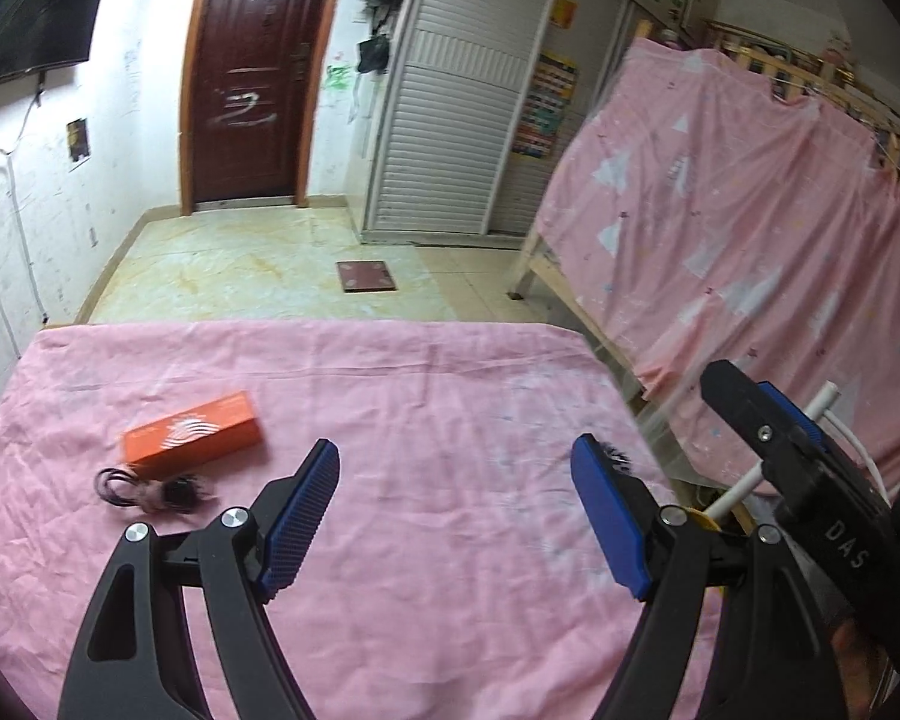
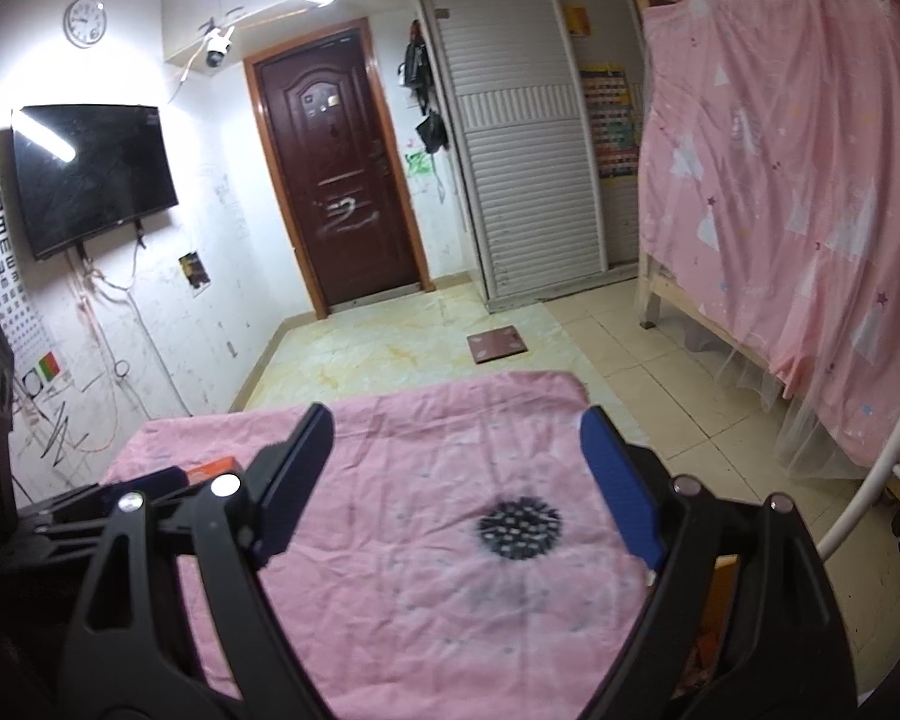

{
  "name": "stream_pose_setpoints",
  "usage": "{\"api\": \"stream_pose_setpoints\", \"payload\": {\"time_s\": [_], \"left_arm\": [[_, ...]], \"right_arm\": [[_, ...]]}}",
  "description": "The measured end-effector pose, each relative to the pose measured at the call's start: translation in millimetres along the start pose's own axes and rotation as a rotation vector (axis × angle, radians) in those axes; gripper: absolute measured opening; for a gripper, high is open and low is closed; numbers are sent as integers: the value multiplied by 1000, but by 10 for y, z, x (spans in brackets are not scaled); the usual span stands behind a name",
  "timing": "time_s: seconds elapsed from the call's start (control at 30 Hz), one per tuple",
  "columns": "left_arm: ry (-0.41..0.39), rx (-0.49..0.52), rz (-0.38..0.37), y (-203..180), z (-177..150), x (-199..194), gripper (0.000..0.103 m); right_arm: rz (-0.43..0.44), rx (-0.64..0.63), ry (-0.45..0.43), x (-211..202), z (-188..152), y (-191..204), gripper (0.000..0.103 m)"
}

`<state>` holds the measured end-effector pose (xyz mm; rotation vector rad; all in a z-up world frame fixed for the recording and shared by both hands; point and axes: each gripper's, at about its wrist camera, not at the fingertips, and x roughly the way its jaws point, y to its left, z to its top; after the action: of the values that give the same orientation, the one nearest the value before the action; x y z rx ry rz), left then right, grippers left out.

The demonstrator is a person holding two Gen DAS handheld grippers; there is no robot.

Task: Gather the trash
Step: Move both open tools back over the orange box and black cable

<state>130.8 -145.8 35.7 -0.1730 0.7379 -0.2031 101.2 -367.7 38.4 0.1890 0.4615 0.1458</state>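
In the left wrist view, the left gripper (image 1: 455, 516) fills the lower part of the frame with its blue-padded fingers (image 1: 299, 522) spread wide apart, holding nothing, above a wrinkled pink cloth-covered table (image 1: 438, 396). At the left of the frame an orange rectangular cardboard box (image 1: 192, 435) lies flat on the cloth, and touching its lower edge sits a tangle of thin black loops and dark fluff (image 1: 150, 491). A spiky black ball (image 1: 621, 457) peeks out just behind the right finger. At the right edge the right gripper (image 1: 810, 468) appears from the side, and here its opening cannot be judged. In the right wrist view, the right gripper (image 2: 450, 480) shows its fingers well apart and empty over the same pink cloth, with the spiky black ball (image 2: 519, 527) resting on the cloth between them, nearer the right finger. The orange box (image 2: 213, 469) is partly hidden at middle left.
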Motion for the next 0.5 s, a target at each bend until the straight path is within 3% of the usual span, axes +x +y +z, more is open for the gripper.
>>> {"api": "stream_pose_setpoints", "payload": {"time_s": [0.5], "left_arm": [[29,-94,136,852,-8,27,73]], "right_arm": [[108,-93,66,357,-33,734,81]]}}
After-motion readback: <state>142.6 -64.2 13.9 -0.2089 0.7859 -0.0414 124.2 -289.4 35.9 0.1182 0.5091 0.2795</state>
